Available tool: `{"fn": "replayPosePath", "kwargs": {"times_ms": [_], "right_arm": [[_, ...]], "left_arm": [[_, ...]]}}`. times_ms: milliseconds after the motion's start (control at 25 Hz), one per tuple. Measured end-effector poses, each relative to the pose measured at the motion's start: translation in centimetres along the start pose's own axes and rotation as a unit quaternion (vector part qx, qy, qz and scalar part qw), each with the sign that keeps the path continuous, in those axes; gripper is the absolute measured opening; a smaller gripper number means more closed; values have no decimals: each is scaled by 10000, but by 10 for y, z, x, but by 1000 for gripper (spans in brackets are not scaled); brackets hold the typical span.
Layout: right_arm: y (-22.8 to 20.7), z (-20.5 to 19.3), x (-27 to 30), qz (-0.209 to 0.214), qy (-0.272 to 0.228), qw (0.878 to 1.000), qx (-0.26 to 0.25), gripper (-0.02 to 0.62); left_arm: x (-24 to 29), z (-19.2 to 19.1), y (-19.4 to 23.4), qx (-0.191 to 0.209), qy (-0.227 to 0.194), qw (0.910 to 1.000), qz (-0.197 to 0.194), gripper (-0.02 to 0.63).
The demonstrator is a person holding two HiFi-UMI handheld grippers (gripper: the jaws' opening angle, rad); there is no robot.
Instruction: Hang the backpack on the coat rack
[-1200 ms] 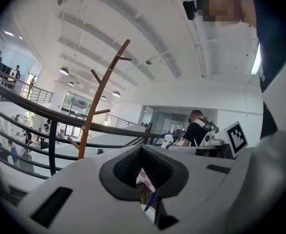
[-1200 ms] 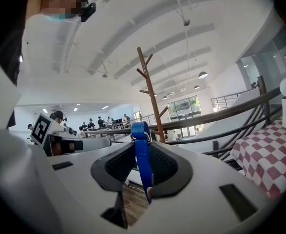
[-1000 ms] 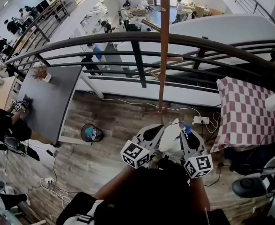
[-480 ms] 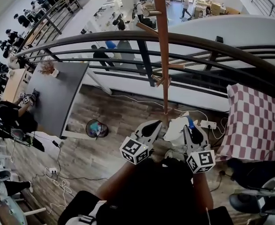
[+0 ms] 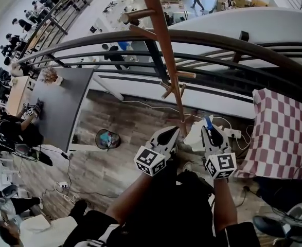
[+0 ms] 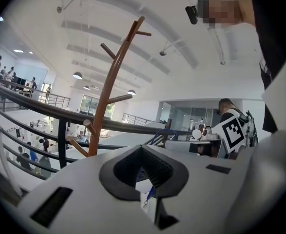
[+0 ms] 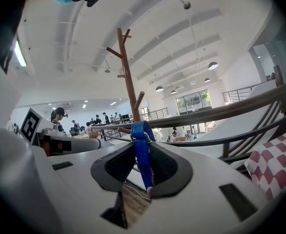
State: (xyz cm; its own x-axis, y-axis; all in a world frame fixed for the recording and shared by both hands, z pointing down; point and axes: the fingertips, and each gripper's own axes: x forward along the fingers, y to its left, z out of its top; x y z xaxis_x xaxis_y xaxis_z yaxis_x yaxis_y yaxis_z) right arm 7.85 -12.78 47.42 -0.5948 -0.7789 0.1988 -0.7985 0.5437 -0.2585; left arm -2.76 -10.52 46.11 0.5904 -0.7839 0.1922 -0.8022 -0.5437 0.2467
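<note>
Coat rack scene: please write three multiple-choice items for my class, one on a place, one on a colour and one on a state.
1. In the head view, the checked cloth lies
A. left of the coat rack
B. on a peg of the coat rack
C. right of the coat rack

2. The strap in the right hand-held gripper is
A. blue
B. red
C. yellow

3. The backpack is
A. hanging on a peg
B. held at the hand-held grippers, not yet hung
C. lying on the grey table

Answers:
1 C: the checked cloth is right of the coat rack.
2 A: the right hand-held gripper is closed on a blue strap.
3 B: the backpack sits low between the grippers, and the pegs are bare.
</note>
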Motion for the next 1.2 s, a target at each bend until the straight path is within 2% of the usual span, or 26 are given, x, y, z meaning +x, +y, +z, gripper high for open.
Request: {"fn": "replayPosePath", "kwargs": {"times_ms": [280, 720, 1200], "right_arm": [[-24, -4, 35, -66, 22, 9999, -129, 95], [-54, -24, 83, -134, 127, 9998, -40, 95], [-62, -40, 143, 112, 285, 9995, -123, 96]], "left_arm": [[37, -16, 12, 90, 160, 9997, -139, 6], [79, -27, 31, -12, 442, 9982, -403, 8], [96, -22, 51, -167, 358, 9988, -279, 6]]}}
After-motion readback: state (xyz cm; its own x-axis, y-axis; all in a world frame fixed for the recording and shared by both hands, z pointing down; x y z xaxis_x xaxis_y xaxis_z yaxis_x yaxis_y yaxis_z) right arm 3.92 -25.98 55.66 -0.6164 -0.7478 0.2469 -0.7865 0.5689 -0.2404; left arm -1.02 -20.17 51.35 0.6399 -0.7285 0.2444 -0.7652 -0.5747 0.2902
